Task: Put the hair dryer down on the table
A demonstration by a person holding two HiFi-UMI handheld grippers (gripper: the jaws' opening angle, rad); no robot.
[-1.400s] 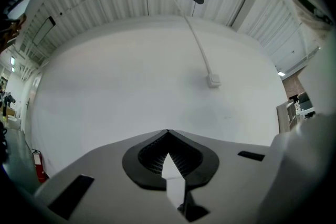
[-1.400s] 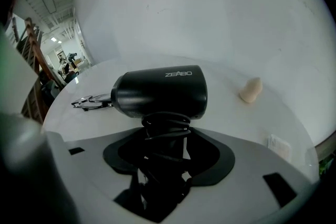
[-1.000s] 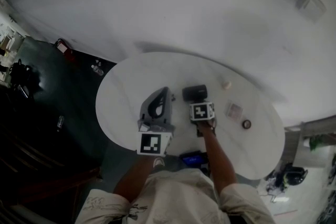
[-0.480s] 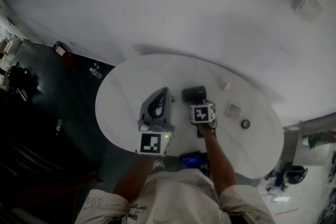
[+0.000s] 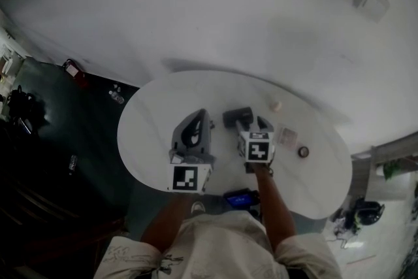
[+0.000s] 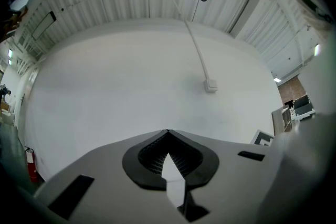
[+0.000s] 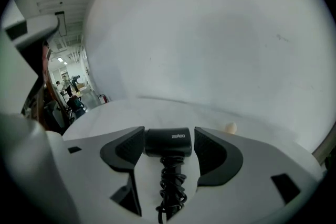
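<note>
Evidently light for its bulk and rigid in the shell: hair dryer (image 7: 168, 142) judged a hard plastic body, smooth and rather slippery on the barrel, and unlikely to suffer from a gentle set-down. Best taken across the short barrel, or at the barrel-to-handle neck (handle itself lumpy and springy under its wound cord (image 7: 170, 186)).

Appearance:
- Matte black, with a stubby cylindrical barrel and small pale lettering on its side.
- Handle toward the right gripper's camera, black cord coiled tightly round it.

Position: lying on its side on the white oval table (image 5: 150, 140), near the middle. Set-down judged complete.

Right gripper (image 5: 253, 125):
- Poised just above the dryer's near side and tilted downward.
- Spread to full width, jaws having just been opening.
- Barrel seen in the gap between the two dark pads, resting on the tabletop beyond them and pressed by neither.

Left gripper (image 6: 168, 136): held about level to the dryer's left, tips pressed together on nothing, aimed at the white wall.

Farther right on the tabletop: small pale round item (image 5: 277, 104), flat square item (image 5: 289, 136) and small dark ring (image 5: 303, 151), all apart from the dryer.
</note>
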